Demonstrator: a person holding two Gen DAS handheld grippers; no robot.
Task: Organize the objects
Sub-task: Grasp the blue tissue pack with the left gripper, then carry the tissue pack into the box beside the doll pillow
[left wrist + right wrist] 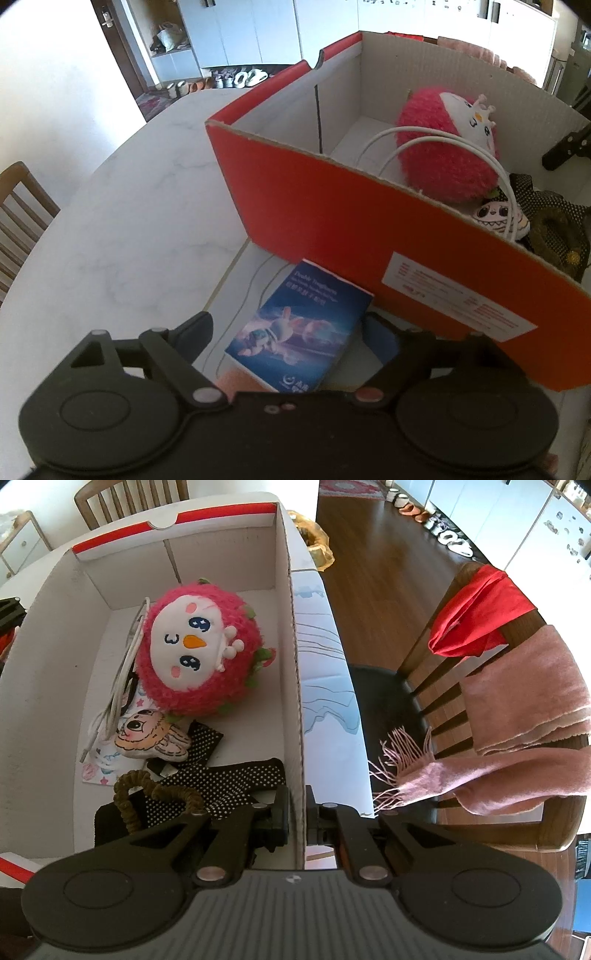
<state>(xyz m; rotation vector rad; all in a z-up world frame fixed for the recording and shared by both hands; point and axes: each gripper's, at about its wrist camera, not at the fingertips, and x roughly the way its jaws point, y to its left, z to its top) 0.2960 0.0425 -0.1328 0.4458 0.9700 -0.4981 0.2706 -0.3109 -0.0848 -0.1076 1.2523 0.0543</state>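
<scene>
Left gripper [286,334]: jaws spread wide, one finger on each side of a small blue box [295,332] that lies flat on the white marble table [129,206]. The pads look apart from the box, though its near end is hidden behind the gripper body, so contact there is unclear. The blue box sits just beside the near wall of the red cardboard box [332,221], outside it.

Right gripper [296,808]: clenched on the right wall of the cardboard box, one finger inside, one outside.

Inside the cardboard box: a pink plush toy [199,657] toward the far end, a white cable [122,672] looped at its left, a flat cartoon-face pouch [147,734] nearer, and black dotted cloth [221,779] with an olive scrunchie [147,786] at the near end.

Right of the table: a wooden chair [443,686] draped with a pink scarf [524,716] and a red cloth [476,616].
</scene>
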